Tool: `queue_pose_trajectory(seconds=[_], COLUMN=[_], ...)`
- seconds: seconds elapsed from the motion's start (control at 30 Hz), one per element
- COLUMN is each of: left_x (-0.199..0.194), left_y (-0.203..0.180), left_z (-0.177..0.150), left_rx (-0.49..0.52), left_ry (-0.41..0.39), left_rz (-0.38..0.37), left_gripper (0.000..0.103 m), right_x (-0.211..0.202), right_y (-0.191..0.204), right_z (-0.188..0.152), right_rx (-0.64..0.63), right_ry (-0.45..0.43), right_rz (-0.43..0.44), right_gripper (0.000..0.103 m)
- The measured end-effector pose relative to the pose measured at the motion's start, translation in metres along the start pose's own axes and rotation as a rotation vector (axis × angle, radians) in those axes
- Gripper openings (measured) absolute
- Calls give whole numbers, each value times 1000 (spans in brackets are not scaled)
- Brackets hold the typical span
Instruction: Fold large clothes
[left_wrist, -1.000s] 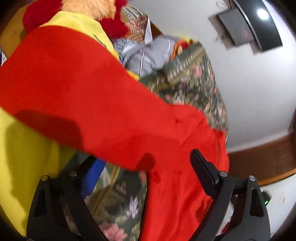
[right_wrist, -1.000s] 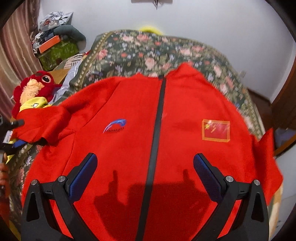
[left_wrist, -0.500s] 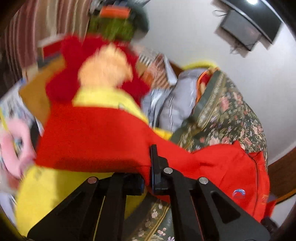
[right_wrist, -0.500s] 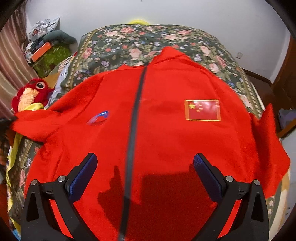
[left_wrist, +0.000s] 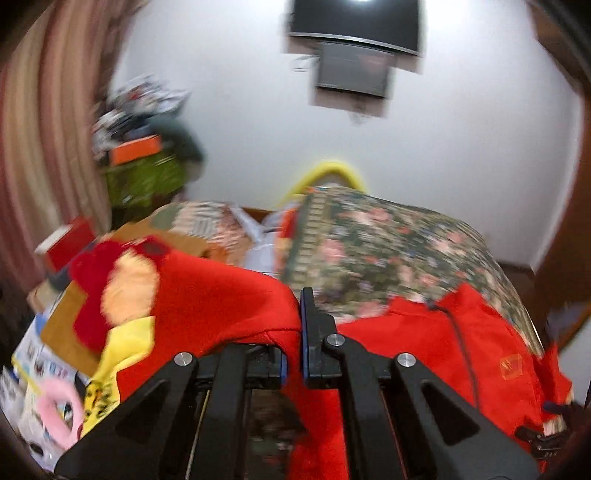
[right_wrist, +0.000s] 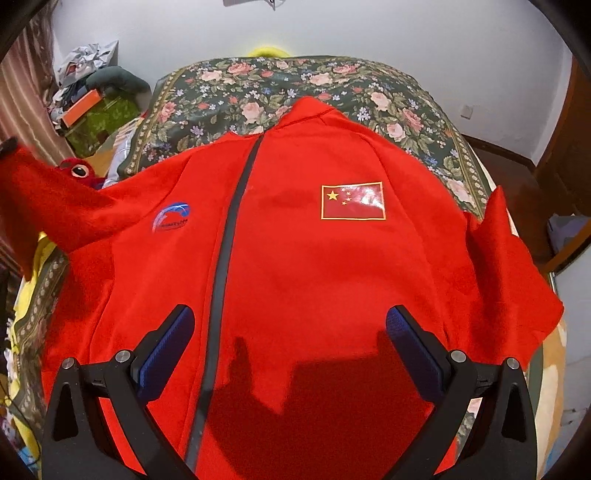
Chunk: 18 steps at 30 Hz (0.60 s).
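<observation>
A red zip jacket (right_wrist: 295, 258) lies front up on the floral bedspread (right_wrist: 258, 85), with a dark zipper (right_wrist: 229, 229), a flag patch (right_wrist: 352, 201) and a round blue logo (right_wrist: 171, 218). My left gripper (left_wrist: 293, 332) is shut on the jacket's sleeve (left_wrist: 221, 295), lifted clear of the bed; that raised sleeve (right_wrist: 48, 206) shows at the left of the right wrist view. My right gripper (right_wrist: 290, 343) hangs open above the jacket's lower front, nothing between its fingers. The other sleeve (right_wrist: 509, 266) drapes over the bed's right edge.
A red and yellow plush toy (left_wrist: 110, 295) lies beside the bed on the left, near a pink ring (left_wrist: 59, 410) and boxes. A cluttered pile with a green bag (right_wrist: 99, 118) stands in the far left corner. A dark screen (left_wrist: 354, 44) hangs on the white wall.
My left gripper closed on the sleeve, rolled and rose, lifting the sleeve off the plush toy. The right gripper drifted sideways over the jacket, still open.
</observation>
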<state>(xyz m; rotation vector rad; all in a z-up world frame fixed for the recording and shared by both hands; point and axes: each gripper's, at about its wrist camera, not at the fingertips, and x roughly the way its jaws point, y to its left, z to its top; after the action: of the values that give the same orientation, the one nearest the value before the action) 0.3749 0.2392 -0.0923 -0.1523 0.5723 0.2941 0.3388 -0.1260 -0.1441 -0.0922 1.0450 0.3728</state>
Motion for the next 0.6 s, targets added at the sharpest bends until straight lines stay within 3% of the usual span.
queue_pose_trajectory(seconds=[0.17, 0.3, 0.5, 0.6], left_x=[31, 64, 106, 101], left_y=[-85, -138, -189, -198], left_z=[-14, -52, -127, -149], left_rx=[121, 181, 260, 295], left_ry=[99, 268, 503, 525], left_rz=[-152, -248, -285, -282], left_gripper=[4, 4, 4, 17], right_x=[-14, -22, -26, -27], right_y=[-11, -24, -39, -41], right_z=[-2, -7, -16, -19], right_rx=[-5, 8, 40, 41], right_ry=[-27, -40, -36, -36], right_rz=[3, 3, 22, 24], right_gripper=[103, 103, 103, 103])
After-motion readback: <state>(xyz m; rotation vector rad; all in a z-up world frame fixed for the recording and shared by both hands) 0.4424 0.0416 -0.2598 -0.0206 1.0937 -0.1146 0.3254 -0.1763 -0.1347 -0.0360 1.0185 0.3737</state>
